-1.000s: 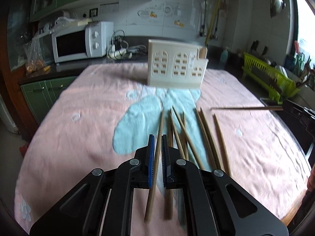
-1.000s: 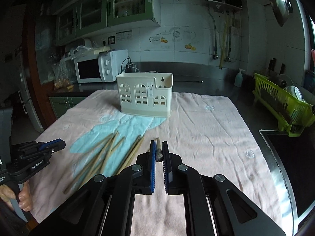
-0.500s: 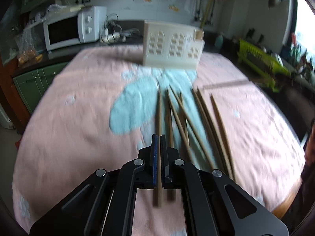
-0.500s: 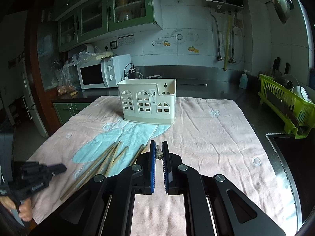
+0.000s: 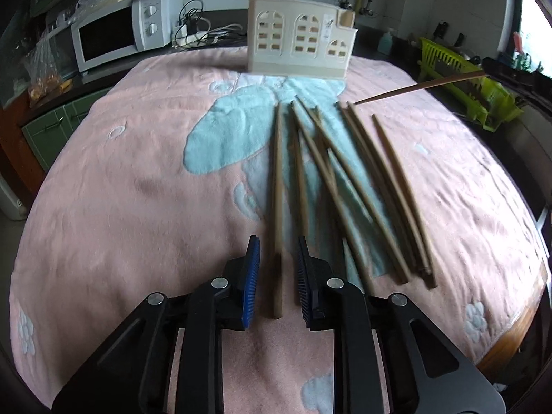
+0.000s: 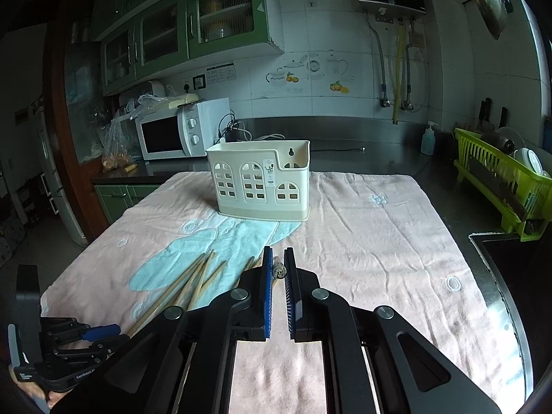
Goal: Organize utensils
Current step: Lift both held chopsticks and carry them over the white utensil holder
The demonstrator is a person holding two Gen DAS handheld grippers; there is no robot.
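Left gripper (image 5: 276,258), jaws just opening, straddles without pinching one chopstick (image 5: 276,186) lying on the towel (image 5: 120,189) beside the loose pile; right gripper (image 6: 277,269) grips another chopstick (image 6: 278,270); holder (image 6: 262,186) stands beyond.

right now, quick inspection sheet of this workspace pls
surface: pink towel with a blue patch, covering the table.
job's things: cream utensil holder upright at the far side; loose chopsticks lying on the towel.
clutter: nothing seen on the towel.
grippers: left gripper has just been opening, one chopstick between its jaws, untouched; right gripper shut on a chopstick.
cables: white leads beside the microwave.
surroundings: green dish rack, green cabinets.
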